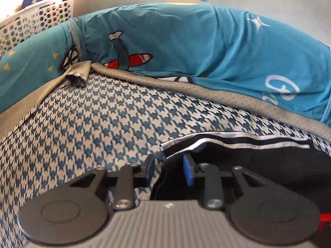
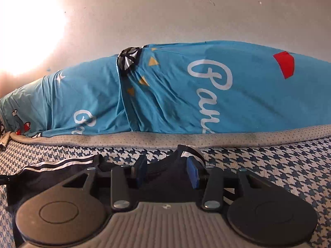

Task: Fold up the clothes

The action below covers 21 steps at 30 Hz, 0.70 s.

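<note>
A black garment (image 1: pixel 258 161) with white stripes along its edge lies flat on a blue-and-white houndstooth cover (image 1: pixel 93 124). My left gripper (image 1: pixel 169 171) is open and low over the garment's left edge: its right blue pad sits on the black cloth, its left pad over the houndstooth. In the right wrist view the same black garment (image 2: pixel 53 175) runs from the left to under my right gripper (image 2: pixel 167 171), which is open with bunched black cloth between its blue pads. A striped corner sticks up just past its right finger.
Blue printed bedding (image 1: pixel 186 41) with white lettering (image 2: pixel 209 78) is heaped behind the garment, bordered by a grey dotted trim (image 2: pixel 186 139). A white perforated basket (image 1: pixel 41 18) stands at the far left. A pale wall (image 2: pixel 165 10) rises behind. Houndstooth cover (image 2: pixel 269 165) extends to the right.
</note>
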Each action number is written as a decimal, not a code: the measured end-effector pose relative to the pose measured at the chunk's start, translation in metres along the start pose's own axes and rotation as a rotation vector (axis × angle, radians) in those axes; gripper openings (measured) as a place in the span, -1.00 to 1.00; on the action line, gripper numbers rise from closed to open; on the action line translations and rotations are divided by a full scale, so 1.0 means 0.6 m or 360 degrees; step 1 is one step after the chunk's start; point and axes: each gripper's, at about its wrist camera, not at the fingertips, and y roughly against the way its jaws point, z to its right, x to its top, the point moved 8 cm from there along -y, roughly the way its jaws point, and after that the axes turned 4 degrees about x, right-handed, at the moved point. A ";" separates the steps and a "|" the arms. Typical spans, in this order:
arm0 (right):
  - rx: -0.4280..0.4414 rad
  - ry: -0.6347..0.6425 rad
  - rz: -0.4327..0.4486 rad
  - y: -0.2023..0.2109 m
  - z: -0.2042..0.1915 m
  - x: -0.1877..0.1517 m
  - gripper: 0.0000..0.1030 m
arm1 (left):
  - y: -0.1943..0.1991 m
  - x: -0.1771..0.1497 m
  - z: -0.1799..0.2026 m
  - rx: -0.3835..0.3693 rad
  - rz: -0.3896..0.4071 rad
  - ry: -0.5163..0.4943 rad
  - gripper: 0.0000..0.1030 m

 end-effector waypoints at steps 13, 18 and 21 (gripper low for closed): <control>-0.0080 -0.0042 -0.0093 -0.045 0.061 -0.021 -0.17 | 0.040 0.006 0.050 -0.0171 0.0054 0.0011 0.27; -0.0074 -0.0016 -0.0109 -0.065 0.057 -0.030 -0.16 | 0.040 -0.010 0.080 -0.0243 0.0017 -0.0036 0.38; -0.0073 0.0005 -0.0119 -0.076 0.053 -0.037 0.03 | 0.036 -0.016 0.098 -0.0283 0.0005 -0.0067 0.38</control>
